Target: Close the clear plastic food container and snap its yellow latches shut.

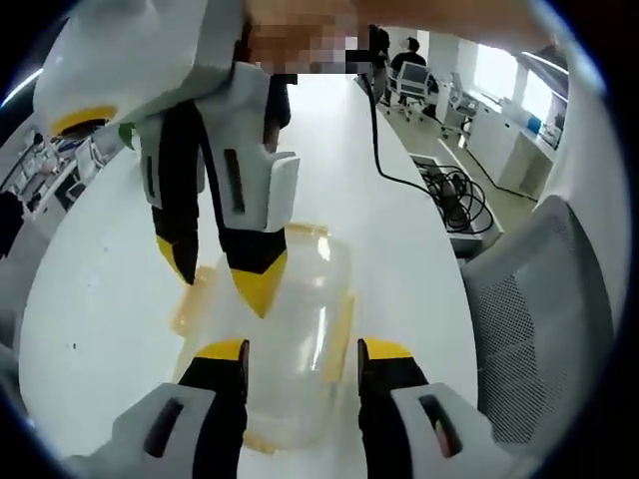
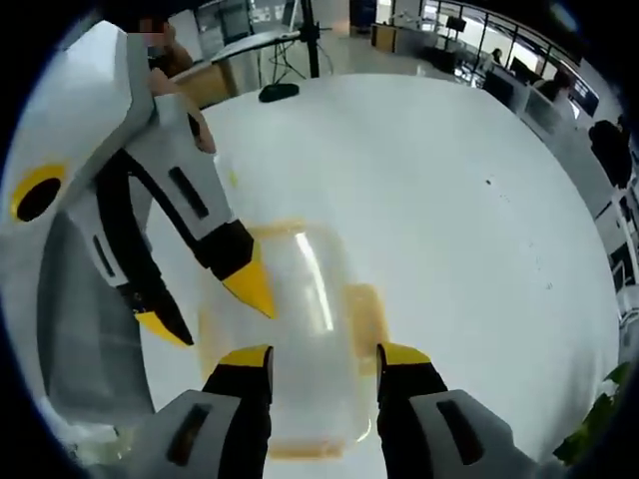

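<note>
Both claws open over clear container (image 1: 285,339); no legible writing.

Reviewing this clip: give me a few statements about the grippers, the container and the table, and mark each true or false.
1. The clear container lies on a white table. True.
2. The container's latches are blue. False: they are yellow-orange.
3. The left gripper has its jaws apart, one on each side of the container. True.
4. The right gripper is clamped shut on a latch. False: its jaws are open, astride the container.
5. A black cable runs along the table. True.
</note>
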